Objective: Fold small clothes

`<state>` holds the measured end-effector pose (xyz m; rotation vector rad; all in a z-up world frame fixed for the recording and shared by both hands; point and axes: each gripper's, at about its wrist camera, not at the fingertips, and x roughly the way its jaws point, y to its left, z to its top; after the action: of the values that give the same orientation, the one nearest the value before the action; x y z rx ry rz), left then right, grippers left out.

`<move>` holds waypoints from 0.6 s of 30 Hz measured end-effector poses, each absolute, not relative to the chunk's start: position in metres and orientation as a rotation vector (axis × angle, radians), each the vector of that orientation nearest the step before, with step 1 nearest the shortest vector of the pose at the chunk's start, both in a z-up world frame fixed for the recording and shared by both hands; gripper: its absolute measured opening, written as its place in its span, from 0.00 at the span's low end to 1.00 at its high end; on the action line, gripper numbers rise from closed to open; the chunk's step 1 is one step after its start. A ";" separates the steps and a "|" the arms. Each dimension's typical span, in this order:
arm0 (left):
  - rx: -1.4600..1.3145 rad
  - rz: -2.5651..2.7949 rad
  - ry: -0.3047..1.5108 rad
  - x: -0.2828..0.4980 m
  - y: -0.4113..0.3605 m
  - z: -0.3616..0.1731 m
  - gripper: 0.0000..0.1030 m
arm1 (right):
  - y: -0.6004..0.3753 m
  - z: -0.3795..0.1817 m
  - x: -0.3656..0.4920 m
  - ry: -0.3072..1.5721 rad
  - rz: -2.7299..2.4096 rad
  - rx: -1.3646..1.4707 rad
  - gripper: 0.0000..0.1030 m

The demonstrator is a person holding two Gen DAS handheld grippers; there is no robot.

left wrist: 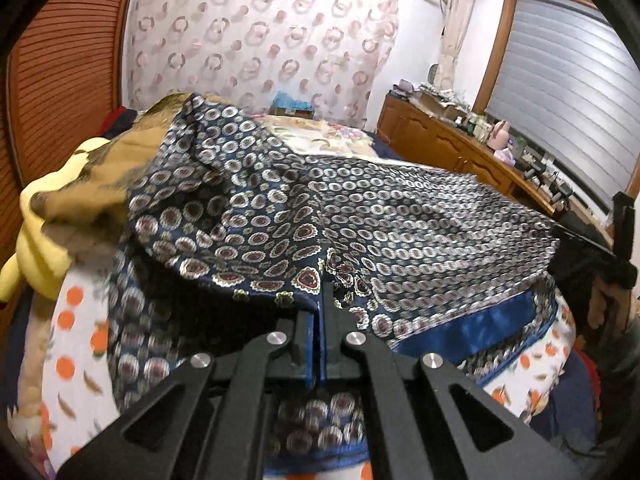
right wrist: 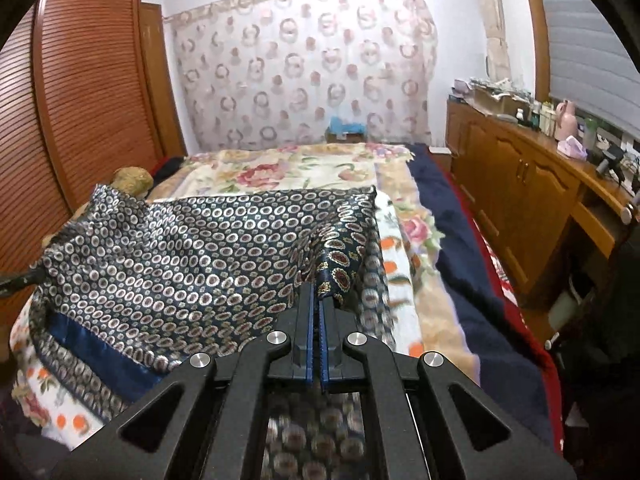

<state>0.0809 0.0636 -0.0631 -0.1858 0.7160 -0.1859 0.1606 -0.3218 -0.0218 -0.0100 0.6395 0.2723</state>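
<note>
A bedroom bed (right wrist: 304, 168) with a floral blanket lies ahead of both claws. The left gripper (left wrist: 320, 300) and right gripper (right wrist: 318, 294) each pinch the navy patterned scarf (right wrist: 192, 248), draped before them. No readable writing.

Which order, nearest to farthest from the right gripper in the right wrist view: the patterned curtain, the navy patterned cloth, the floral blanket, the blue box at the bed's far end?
1. navy patterned cloth, pinched in the right gripper.
2. floral blanket, beyond the cloth on the bed.
3. blue box, at the bed's far end.
4. patterned curtain, on the back wall.
</note>
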 end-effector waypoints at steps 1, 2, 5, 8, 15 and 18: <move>-0.179 -0.173 0.719 0.077 0.063 -0.065 0.00 | -0.325 -0.025 0.153 0.648 0.272 -0.006 0.00; -0.176 -0.166 0.722 0.076 0.063 -0.067 0.00 | -0.327 -0.027 0.150 0.656 0.270 -0.004 0.00; -0.171 -0.156 0.727 0.074 0.064 -0.071 0.00 | -0.332 -0.041 0.145 0.698 0.259 -0.002 0.00; -0.180 -0.156 0.726 0.073 0.069 -0.069 0.04 | -0.336 -0.055 0.149 0.745 0.263 0.010 0.01; -0.148 -0.134 0.697 0.068 0.079 -0.058 0.35 | -0.338 -0.058 0.140 0.765 0.232 -0.016 0.09; -0.137 -0.113 0.691 0.067 0.085 -0.056 0.37 | -0.341 -0.054 0.133 0.748 0.203 -0.030 0.19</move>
<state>0.0666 0.0852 -0.0560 -0.1367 0.6915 -0.1131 0.1329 -0.3414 -0.0541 -0.0301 0.7480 0.2027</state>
